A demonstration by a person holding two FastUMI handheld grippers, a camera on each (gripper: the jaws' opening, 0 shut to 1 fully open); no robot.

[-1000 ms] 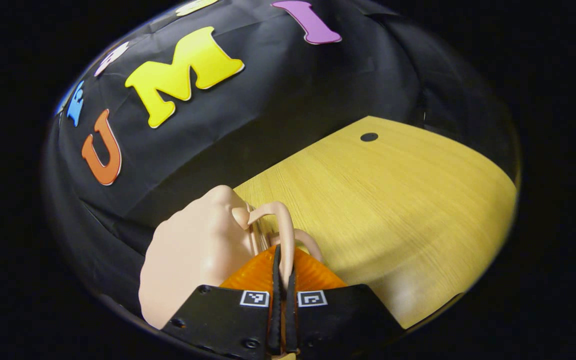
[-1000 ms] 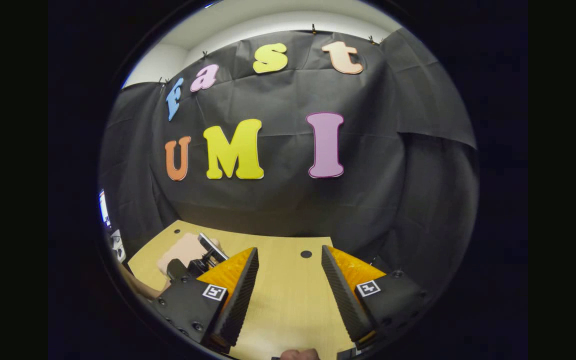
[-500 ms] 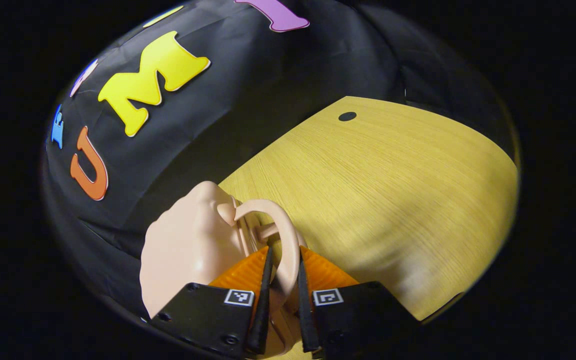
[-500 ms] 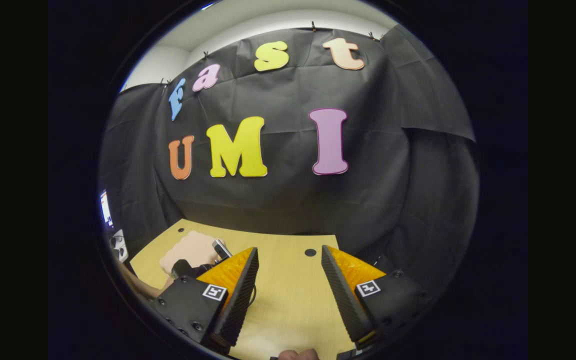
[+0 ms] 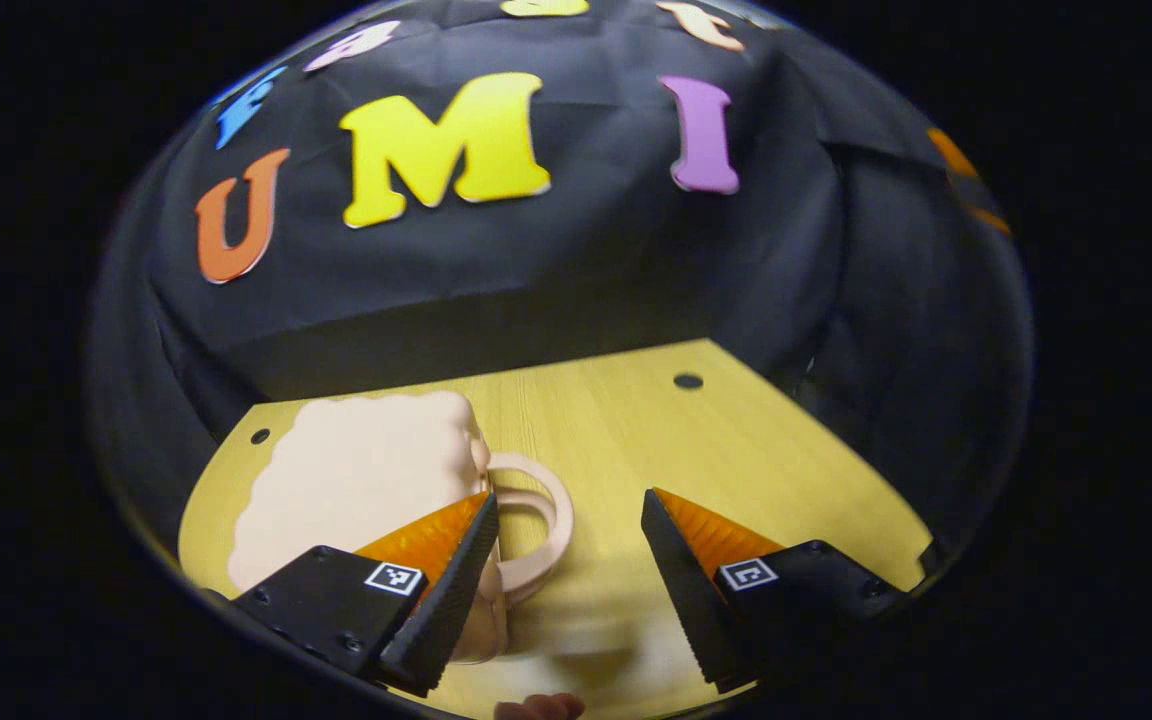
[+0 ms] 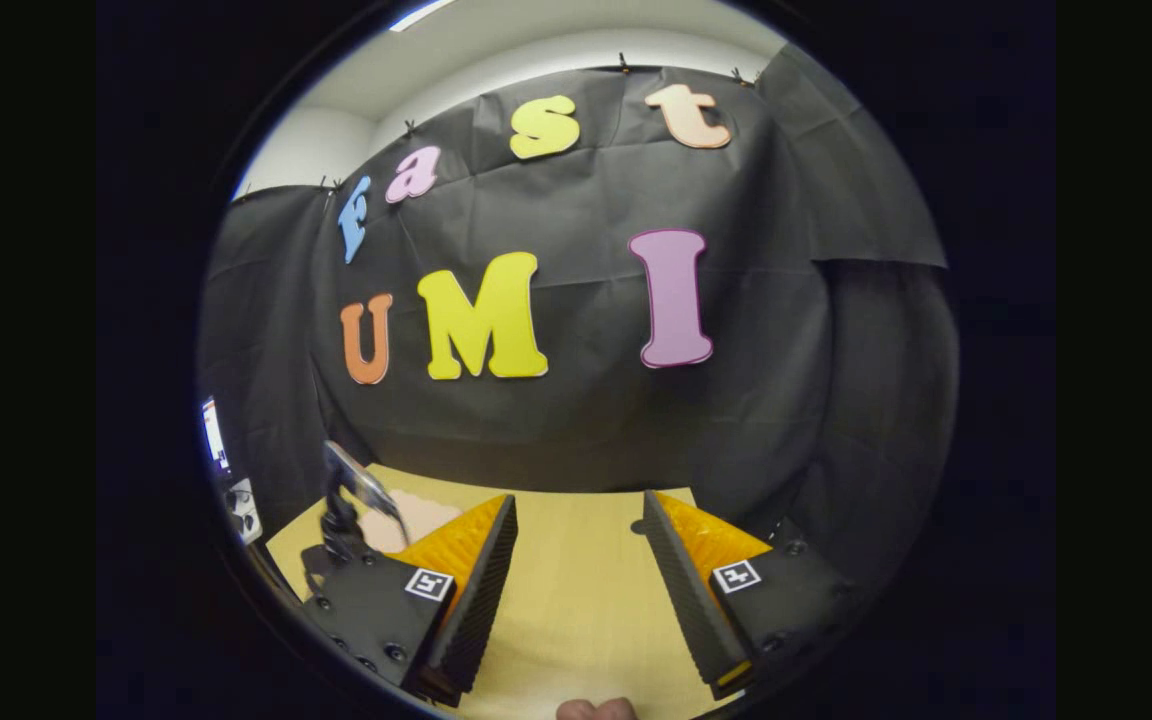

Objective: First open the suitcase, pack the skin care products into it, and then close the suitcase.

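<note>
Wood table meets black cloth wall. My left gripper is spread apart; pink case lies flat, closed, handle pointing right. Right gripper gapes, holding nothing.

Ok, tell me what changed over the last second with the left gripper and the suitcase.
The left gripper let go of the suitcase handle, which it had pinched a second ago, and its fingers opened wide. The pale pink suitcase now lies flat and shut on the wooden table. The right gripper stayed open over the table.
</note>
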